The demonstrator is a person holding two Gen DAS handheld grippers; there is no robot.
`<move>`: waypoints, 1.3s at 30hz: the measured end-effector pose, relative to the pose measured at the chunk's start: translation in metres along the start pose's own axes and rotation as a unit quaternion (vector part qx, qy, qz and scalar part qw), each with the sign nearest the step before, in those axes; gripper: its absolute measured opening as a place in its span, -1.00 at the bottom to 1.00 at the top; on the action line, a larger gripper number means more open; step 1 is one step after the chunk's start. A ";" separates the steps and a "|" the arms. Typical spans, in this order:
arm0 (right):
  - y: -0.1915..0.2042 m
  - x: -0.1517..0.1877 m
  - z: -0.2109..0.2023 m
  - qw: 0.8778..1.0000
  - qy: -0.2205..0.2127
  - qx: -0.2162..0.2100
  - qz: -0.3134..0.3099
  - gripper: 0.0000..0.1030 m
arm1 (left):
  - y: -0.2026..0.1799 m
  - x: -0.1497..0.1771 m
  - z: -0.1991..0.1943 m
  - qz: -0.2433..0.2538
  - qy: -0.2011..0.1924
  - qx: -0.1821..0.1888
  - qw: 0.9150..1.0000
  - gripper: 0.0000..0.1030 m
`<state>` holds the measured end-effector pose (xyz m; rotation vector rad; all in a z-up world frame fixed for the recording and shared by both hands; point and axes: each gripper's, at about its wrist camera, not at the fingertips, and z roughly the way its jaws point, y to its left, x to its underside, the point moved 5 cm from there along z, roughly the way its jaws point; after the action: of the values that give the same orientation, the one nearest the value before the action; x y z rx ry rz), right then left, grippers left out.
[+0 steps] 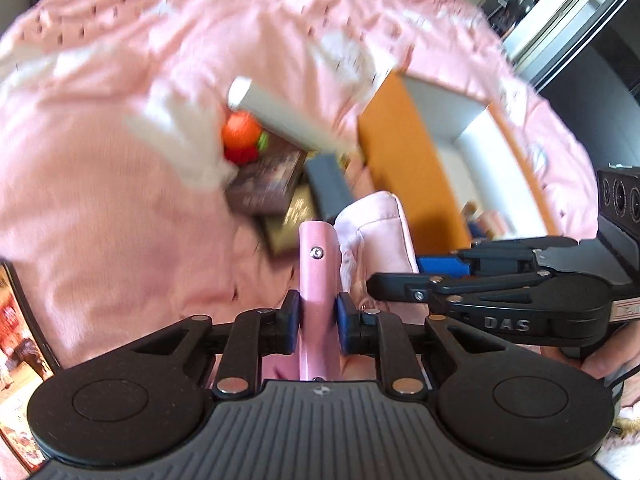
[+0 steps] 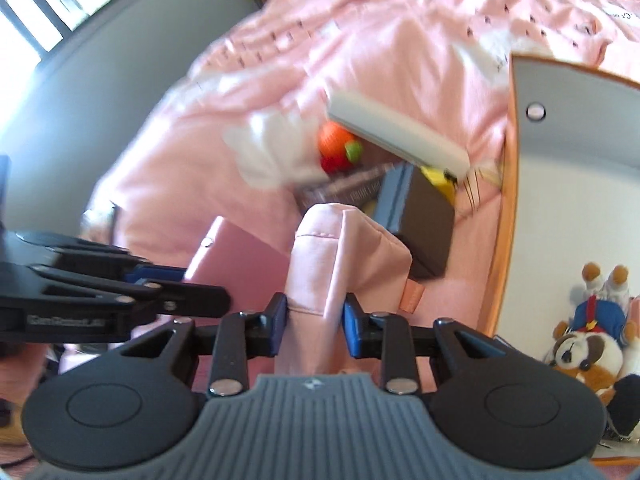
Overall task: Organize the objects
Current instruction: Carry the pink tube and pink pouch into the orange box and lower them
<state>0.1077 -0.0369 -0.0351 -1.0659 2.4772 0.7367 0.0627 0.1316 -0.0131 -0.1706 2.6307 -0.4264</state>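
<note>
Gripping two different pink things at once, both tongs hang over a bed covered by a pink quilt (image 1: 120,184). The left tongs (image 1: 318,316) are clenched on a thin, rigid pink case (image 1: 318,264), seen edge-on with a small screw near its top. The right tongs (image 2: 314,322) are pinched on a fold of a soft pink fabric pouch (image 2: 340,252), which stands bunched between the blue pads.

Risks, as a judgement: the hard case is held by a narrow edge, so a twist of the wrist could let it pivot or slide out. The pouch is caught only by loose cloth; the fabric could creep out of the pads, or anything inside could shift and tip it. The two tongs sit just beside each other, the right one crossing the left view, so they could knock together.

Behind them lies a heap: an orange and red toy (image 1: 242,136), dark boxes (image 1: 266,188), a blue-grey box (image 2: 394,196) and a pale flat slab (image 2: 396,136). Blur makes these hard to identify, perhaps books or gift boxes. An open orange-sided storage box (image 2: 506,240) with a grey lining stands to the right, with a plush toy (image 2: 588,344) inside.

Both tongs point steeply downward toward the bed, side by side.
</note>
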 end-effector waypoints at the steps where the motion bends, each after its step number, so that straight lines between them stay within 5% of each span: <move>1: 0.000 -0.003 -0.008 1.000 -0.009 -0.008 0.004 -0.39 | -0.004 -0.004 -0.004 0.002 -0.011 0.000 1.000 -0.60; 9: -0.012 -0.029 -0.090 0.995 -0.098 -0.030 0.011 -0.39 | -0.054 -0.049 -0.034 0.003 -0.103 0.040 0.994 -0.60; 16: -0.057 -0.038 -0.156 0.987 -0.154 -0.019 0.045 -0.39 | -0.112 -0.074 -0.023 0.002 -0.115 0.101 0.988 -0.60; 26: -0.143 0.002 -0.105 0.978 -0.075 -0.097 0.167 -0.39 | -0.150 -0.063 0.055 0.003 -0.027 0.029 0.999 -0.61; 39: -0.180 0.014 -0.055 0.968 0.011 -0.145 0.205 -0.40 | -0.165 -0.048 0.107 0.032 0.021 -0.056 0.998 -0.62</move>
<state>0.2270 -0.1821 -0.0561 -0.6475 2.6989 1.2466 0.1627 -0.0437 -0.0283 -0.1130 2.6939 -0.2642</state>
